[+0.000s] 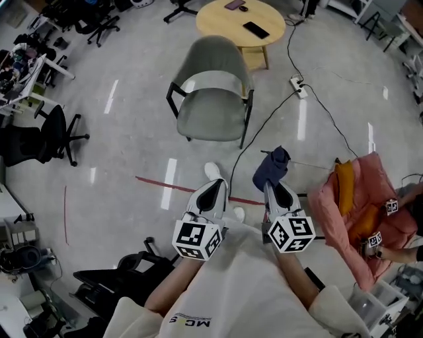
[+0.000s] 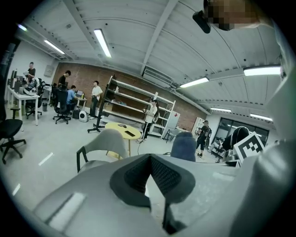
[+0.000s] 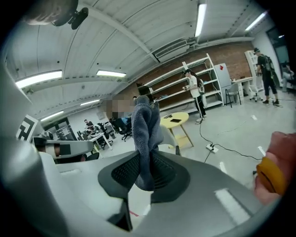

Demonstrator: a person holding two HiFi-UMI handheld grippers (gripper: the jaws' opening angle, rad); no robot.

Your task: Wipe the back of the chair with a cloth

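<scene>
A grey-green armchair (image 1: pixel 211 92) stands on the floor ahead of me, its curved back (image 1: pixel 215 56) on the far side, toward a round yellow table (image 1: pixel 241 20). My right gripper (image 1: pixel 276 188) is shut on a dark blue cloth (image 1: pixel 272 166) that sticks up from its jaws. That cloth (image 3: pixel 145 134) fills the middle of the right gripper view, pinched at the right gripper (image 3: pixel 144 171). My left gripper (image 1: pixel 213 193) is beside it, shut and empty. In the left gripper view the left gripper (image 2: pixel 150 159) points at the armchair (image 2: pixel 104 146). Both grippers are well short of the chair.
A power strip (image 1: pixel 298 87) and black cable trail across the floor right of the chair. A red tape line (image 1: pixel 168 185) crosses the floor. A pink and orange fabric pile (image 1: pixel 357 211) lies at right. Black office chairs (image 1: pixel 46 135) stand at left. Several people stand by the far shelves (image 2: pixel 134 109).
</scene>
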